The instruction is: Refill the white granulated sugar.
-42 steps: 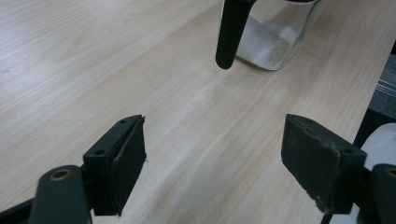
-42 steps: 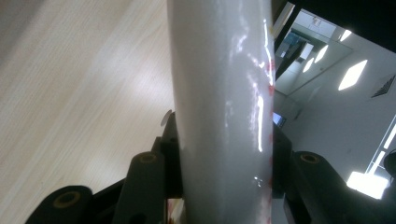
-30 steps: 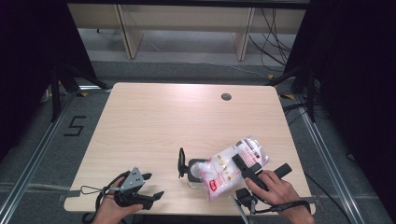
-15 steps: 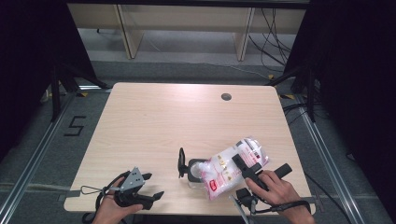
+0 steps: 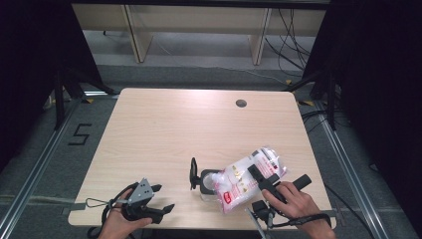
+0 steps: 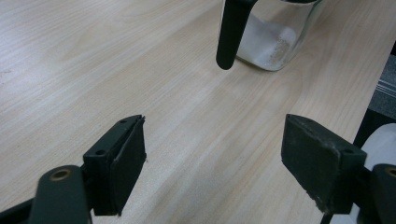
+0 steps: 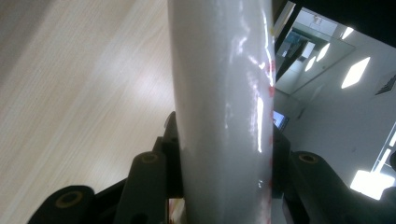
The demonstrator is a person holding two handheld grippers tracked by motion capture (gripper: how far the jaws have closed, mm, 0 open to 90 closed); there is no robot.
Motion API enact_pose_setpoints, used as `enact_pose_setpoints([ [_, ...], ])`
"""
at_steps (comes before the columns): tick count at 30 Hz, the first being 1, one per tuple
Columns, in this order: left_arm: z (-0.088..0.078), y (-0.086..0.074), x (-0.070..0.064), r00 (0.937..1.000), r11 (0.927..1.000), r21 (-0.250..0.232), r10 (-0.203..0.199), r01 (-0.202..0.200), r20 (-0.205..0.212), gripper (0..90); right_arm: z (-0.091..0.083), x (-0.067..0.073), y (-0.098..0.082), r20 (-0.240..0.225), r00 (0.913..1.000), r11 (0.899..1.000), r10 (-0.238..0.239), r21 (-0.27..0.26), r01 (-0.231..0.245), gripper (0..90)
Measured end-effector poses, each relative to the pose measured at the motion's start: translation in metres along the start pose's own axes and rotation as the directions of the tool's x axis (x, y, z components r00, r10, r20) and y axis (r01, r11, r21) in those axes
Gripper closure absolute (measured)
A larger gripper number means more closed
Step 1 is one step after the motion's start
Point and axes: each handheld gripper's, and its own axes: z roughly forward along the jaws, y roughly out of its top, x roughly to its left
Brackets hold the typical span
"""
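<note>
Here the right gripper (image 5: 263,180) is clamped on a white plastic bag (image 5: 247,178), tipping it over the mouth of a glass jar (image 5: 208,182) near the desk's (image 5: 174,129) front edge — the jar already holds some white powder. The left gripper (image 5: 158,201) rests by the front-left corner, its jaws wide apart and empty — well clear of the jar.
</note>
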Motion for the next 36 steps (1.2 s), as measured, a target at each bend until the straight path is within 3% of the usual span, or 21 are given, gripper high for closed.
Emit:
enact_pose_setpoints([
  [14,-0.0004,0.0001,0.0017,0.9997,0.9996,0.019,0.02,-0.02,-0.012,21.6,0.0006,0.0024,-0.001,-0.004,0.9998,1.0,0.021,0.004,-0.021,63.9],
  [17,-0.0003,0.0001,0.0022,0.9996,0.9996,0.014,0.026,-0.026,-0.006,21.6,0.0007,0.0023,-0.0009,-0.004,0.9998,1.0,0.019,0.006,-0.019,63.9],
  [18,0.0008,0.0,0.0007,1.0,0.9999,-0.008,0.009,-0.009,0.002,21.6,0.0007,0.0022,-0.0009,-0.004,0.9998,1.0,0.018,0.006,-0.018,63.9],
  [19,0.0004,0.0003,0.0018,0.9996,0.9996,-0.005,0.027,-0.027,0.002,21.6,0.0006,0.0021,-0.0008,-0.004,0.9999,1.0,0.017,0.007,-0.017,63.9],
  [23,0.0003,0.0003,0.0018,0.9996,0.9996,-0.005,0.027,-0.027,0.002,21.6,0.0007,0.0021,-0.0009,-0.004,0.9999,1.0,0.016,0.006,-0.016,63.9],
  [26,0.0006,-0.0003,0.0002,1.0,1.0,-0.006,0.001,-0.001,0.001,21.5,0.0006,0.0018,-0.0008,-0.005,0.9999,1.0,0.014,0.007,-0.014,63.9],
  [34,0.0002,0.0,0.0,1.0,1.0,0.001,0.0,0.0,0.0,21.6,0.0005,0.0011,-0.0007,-0.005,0.9999,1.0,0.012,0.008,-0.012,63.9],
  [36,-0.0001,0.0004,0.0014,0.9998,0.9998,0.006,0.019,-0.019,-0.003,21.6,0.0007,0.0011,-0.0009,-0.006,0.9999,1.0,0.015,0.007,-0.015,63.9],
])
